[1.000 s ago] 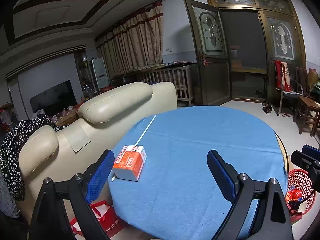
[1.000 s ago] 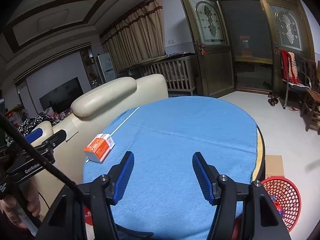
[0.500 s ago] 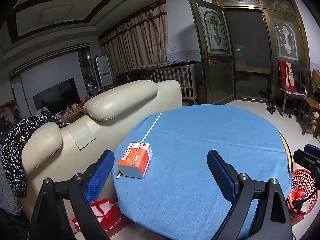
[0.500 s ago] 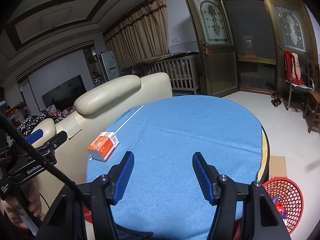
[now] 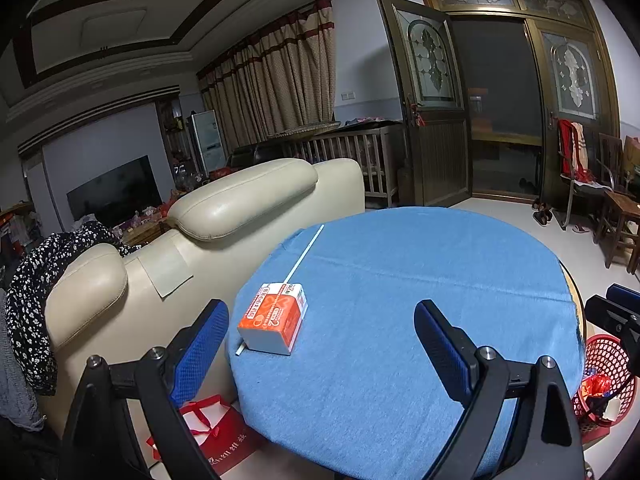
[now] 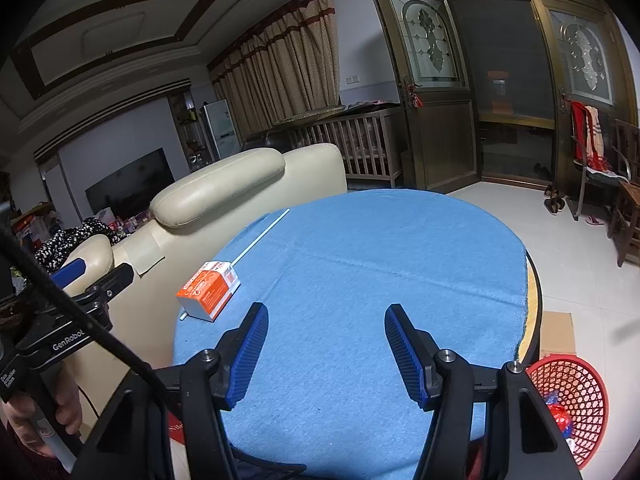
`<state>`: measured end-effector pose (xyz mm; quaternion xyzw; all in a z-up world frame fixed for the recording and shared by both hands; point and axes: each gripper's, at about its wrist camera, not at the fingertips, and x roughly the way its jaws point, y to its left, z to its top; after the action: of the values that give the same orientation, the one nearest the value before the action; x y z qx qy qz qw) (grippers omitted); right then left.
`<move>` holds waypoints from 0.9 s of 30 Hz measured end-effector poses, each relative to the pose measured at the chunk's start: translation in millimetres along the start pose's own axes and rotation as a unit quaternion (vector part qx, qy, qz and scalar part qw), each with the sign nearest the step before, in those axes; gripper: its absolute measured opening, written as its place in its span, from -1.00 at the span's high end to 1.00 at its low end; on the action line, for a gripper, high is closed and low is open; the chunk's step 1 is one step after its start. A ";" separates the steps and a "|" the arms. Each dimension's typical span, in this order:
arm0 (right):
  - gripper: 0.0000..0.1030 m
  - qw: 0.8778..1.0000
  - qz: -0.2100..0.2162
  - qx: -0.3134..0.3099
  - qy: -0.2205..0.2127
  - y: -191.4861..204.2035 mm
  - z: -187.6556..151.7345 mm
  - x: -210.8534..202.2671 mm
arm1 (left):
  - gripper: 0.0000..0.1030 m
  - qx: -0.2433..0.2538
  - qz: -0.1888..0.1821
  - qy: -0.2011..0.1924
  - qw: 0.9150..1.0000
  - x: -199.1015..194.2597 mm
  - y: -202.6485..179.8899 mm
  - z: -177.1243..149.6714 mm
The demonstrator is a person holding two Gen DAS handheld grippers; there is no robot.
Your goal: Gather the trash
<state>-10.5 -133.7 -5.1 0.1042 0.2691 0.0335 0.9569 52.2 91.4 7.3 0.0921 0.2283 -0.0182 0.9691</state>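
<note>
An orange and white carton (image 5: 275, 317) lies on its side at the left edge of the round table with a blue cloth (image 5: 420, 300). It also shows in the right wrist view (image 6: 209, 290). A long white stick (image 5: 303, 255) lies beyond it. My left gripper (image 5: 322, 344) is open and empty, with the carton just ahead of its left finger. My right gripper (image 6: 326, 350) is open and empty over the cloth (image 6: 380, 272), with the carton to its left. A red mesh basket (image 6: 574, 404) holding some trash stands on the floor at the right.
A cream leather sofa (image 5: 224, 224) stands close against the table's left side. A red gift bag (image 5: 212, 436) sits on the floor below the table. The basket also shows in the left wrist view (image 5: 606, 384). Chairs (image 5: 616, 216) and double doors stand at the back right.
Both grippers have shifted slightly, so the carton now sits a little more toward the middle of each view. Both stay open and empty.
</note>
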 end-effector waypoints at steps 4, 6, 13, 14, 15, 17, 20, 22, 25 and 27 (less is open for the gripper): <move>-0.25 1.000 0.000 0.000 0.000 0.7 1.0 0.5 | -0.82 0.000 0.001 -0.001 1.000 -0.4 0.6 -0.5; -0.25 1.000 0.001 0.000 0.000 1.3 1.1 0.8 | -0.82 0.000 0.001 -0.001 1.000 -0.1 0.4 -0.5; -0.25 1.000 0.001 -0.001 -0.002 3.4 1.3 1.4 | -0.82 0.001 0.000 -0.001 1.000 -0.2 0.6 -0.4; -0.25 1.000 0.001 -0.001 -0.002 3.5 1.4 1.4 | -0.82 0.001 0.000 -0.001 1.000 -0.5 0.7 -0.9; -0.25 1.000 0.000 -0.001 -0.002 3.9 1.4 1.3 | -0.82 0.001 0.000 -0.001 1.000 -0.9 0.8 -1.3; -0.25 1.000 0.000 -0.002 -0.002 4.3 1.7 1.1 | -0.82 0.002 0.000 -0.003 1.000 -1.9 1.2 -1.3; -0.25 1.000 0.001 -0.002 -0.001 4.5 1.4 1.2 | -0.82 0.003 0.000 -0.004 1.000 -2.1 1.1 -0.5; -0.25 1.000 0.001 -0.002 -0.001 4.4 0.9 0.6 | -0.82 0.002 -0.001 -0.003 1.000 -1.8 1.3 -0.6; -0.25 1.000 0.002 -0.001 0.000 4.3 1.2 0.5 | -0.82 0.001 -0.001 -0.002 1.000 -1.8 2.0 -0.6; -0.25 1.000 0.002 0.000 -0.001 4.5 1.3 0.3 | -0.82 0.001 -0.002 -0.001 1.000 -1.8 2.5 0.3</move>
<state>-9.6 -129.4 -3.2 0.1043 0.2682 0.0355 0.9570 51.0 93.8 8.8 0.0925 0.2271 -0.0202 0.9693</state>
